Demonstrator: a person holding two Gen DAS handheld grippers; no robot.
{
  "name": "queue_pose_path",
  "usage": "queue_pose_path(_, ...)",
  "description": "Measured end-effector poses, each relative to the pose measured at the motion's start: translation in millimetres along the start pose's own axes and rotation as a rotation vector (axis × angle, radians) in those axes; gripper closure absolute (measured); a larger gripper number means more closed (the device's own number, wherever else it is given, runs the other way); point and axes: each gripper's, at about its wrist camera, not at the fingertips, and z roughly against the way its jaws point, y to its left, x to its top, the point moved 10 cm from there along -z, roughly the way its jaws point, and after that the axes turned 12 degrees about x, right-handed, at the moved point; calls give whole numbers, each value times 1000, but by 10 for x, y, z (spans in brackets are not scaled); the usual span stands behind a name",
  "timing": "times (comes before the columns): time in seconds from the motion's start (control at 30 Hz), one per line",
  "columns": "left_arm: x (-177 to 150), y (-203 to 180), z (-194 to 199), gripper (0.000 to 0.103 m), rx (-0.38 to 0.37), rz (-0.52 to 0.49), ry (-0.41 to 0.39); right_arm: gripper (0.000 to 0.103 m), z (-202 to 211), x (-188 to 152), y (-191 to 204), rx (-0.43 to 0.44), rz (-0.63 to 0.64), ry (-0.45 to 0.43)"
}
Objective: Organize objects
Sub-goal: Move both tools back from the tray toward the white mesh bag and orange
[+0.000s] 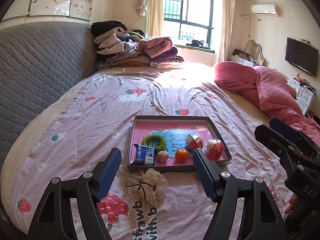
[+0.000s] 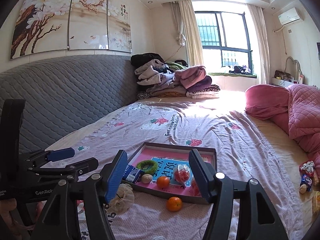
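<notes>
I see the bed [image 1: 112, 108] under its strawberry-print cover filling both views, with a pile of folded clothes [image 1: 138, 50] at its far end and a pink quilt [image 1: 276, 92] bunched along the right side; on the cover sits a shallow cardboard tray [image 1: 218, 128] with a pink floor; inside it lie a blue snack packet [image 1: 145, 154] at the near left corner, a green ring [image 1: 155, 141] behind it, two red net-wrapped balls [image 1: 215, 149] to the right, an orange [image 1: 181, 155] near the front wall and a walnut [image 1: 162, 156] just beside it; a beige mesh pouch [image 1: 149, 186] rests on the cover just in front of the tray; a second orange [image 2: 174, 204] lies outside the tray, near its front wall; my left tool [image 1: 157, 177] hovers wide open above the pouch, holding nothing; my right tool [image 2: 158, 177] is likewise spread wide and empty, facing the tray.
</notes>
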Motion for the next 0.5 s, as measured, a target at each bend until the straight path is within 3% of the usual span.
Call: queue_pose_path(0.5, -197, -26, -132, 28, -10, -2, 50, 37, -83, -111, -34, -14, 6, 28)
